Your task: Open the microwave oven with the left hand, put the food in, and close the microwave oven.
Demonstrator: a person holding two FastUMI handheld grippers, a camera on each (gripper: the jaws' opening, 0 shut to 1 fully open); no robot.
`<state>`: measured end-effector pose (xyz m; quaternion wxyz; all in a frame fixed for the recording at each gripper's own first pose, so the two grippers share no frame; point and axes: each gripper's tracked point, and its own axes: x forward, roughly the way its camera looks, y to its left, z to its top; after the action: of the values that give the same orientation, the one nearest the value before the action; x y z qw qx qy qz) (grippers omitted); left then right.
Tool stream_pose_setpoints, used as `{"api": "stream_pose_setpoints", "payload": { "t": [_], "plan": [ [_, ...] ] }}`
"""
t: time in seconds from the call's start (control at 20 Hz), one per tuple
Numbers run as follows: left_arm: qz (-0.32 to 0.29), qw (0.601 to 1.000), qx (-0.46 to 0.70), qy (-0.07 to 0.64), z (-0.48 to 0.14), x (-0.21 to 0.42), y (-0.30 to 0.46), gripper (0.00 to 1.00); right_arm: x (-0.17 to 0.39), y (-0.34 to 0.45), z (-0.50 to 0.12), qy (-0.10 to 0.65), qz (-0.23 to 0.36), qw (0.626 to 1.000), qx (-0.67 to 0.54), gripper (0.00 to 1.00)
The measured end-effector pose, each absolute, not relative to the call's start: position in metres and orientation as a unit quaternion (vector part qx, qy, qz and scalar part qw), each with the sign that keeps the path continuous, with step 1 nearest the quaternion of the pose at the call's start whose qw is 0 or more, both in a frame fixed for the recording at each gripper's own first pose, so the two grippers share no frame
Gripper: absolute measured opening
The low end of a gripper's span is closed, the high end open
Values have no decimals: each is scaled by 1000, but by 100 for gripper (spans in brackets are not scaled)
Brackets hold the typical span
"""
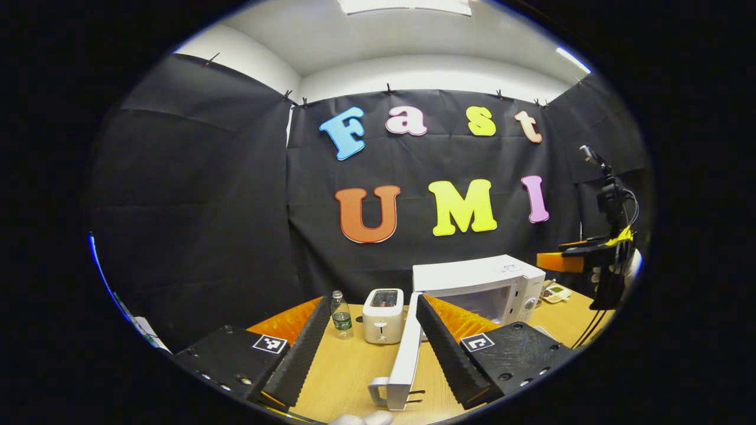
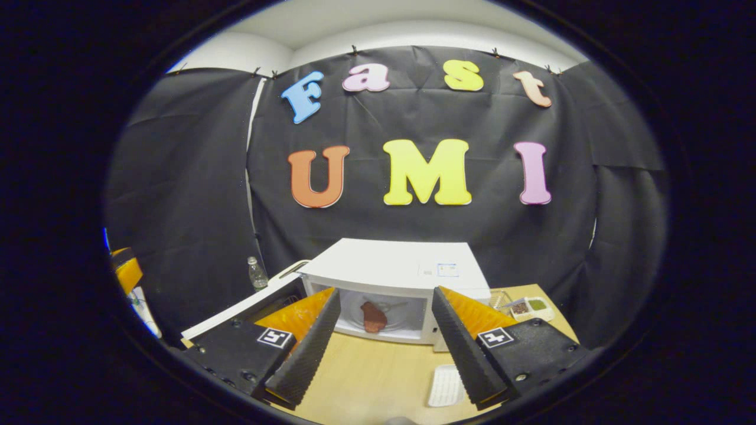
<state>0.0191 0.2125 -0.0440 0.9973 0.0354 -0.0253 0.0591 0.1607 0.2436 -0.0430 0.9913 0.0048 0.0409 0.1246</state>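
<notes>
Left gripper view. We see the left gripper (image 1: 369, 354) with its two ribbed fingers (image 1: 298, 354) spread wide above the pale wooden table (image 1: 348, 372), holding nothing. Between them stands the free edge of the white microwave door (image 1: 407, 354), swung open toward us, its looped handle (image 1: 381, 392) low in the gap. The door edge lies just beside the right-hand finger; we cannot tell whether they touch. Beyond the fingers stand a small clear plastic bottle with a green label (image 1: 341, 316) and, just beside it, a white two-slot toaster (image 1: 383, 316). The boxy white microwave oven (image 1: 478, 286) sits behind the door. At the far right we see the right gripper (image 1: 590, 254), held well above the table.

Right gripper view. We see the right gripper (image 2: 384, 348), its fingers (image 2: 307, 354) likewise spread wide and empty, hanging in front of the oven's open mouth. The food, a flat reddish-brown piece (image 2: 374, 317), lies inside the lit white cavity (image 2: 407, 310), on its floor. The open door runs off to the left, behind the left-hand finger. A white ribbed pad (image 2: 446, 385) lies on the table near the right-hand finger, and a small clear tray holding brown and green bits (image 2: 527, 308) sits to the right of the oven.
</notes>
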Motion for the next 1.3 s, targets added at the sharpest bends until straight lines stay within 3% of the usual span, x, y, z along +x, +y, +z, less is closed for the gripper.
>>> {"api": "stream_pose_setpoints", "payload": {
  "t": [0.35,0.4,0.45,0.5,0.65,0.7,0.75,0.9,1.3],
  "plan": [
    [20,999,37,-6,-58,29,172,91,78,145,-34,62,62,996,27,99],
    [15,999,37,-4,-61,32,166,91,72,130,-32,58,51,996,36,99],
    [11,999,38,-1,-64,34,161,85,66,118,-31,57,41,997,44,99],
    [7,999,39,2,-66,34,156,91,62,107,-34,59,31,996,50,99],
    [-2,999,44,1,-69,39,147,87,54,81,-34,60,9,996,64,99],
    [-6,999,43,2,-70,41,147,84,53,77,-34,62,6,996,67,99],
    [-20,999,41,1,-71,44,141,72,52,73,-33,61,3,996,68,99],
    [6,999,41,-10,-71,46,158,2,52,67,-31,61,-2,995,74,98],
    [37,998,50,0,-86,52,193,0,55,63,-31,69,2,995,78,99]
  ]
}}
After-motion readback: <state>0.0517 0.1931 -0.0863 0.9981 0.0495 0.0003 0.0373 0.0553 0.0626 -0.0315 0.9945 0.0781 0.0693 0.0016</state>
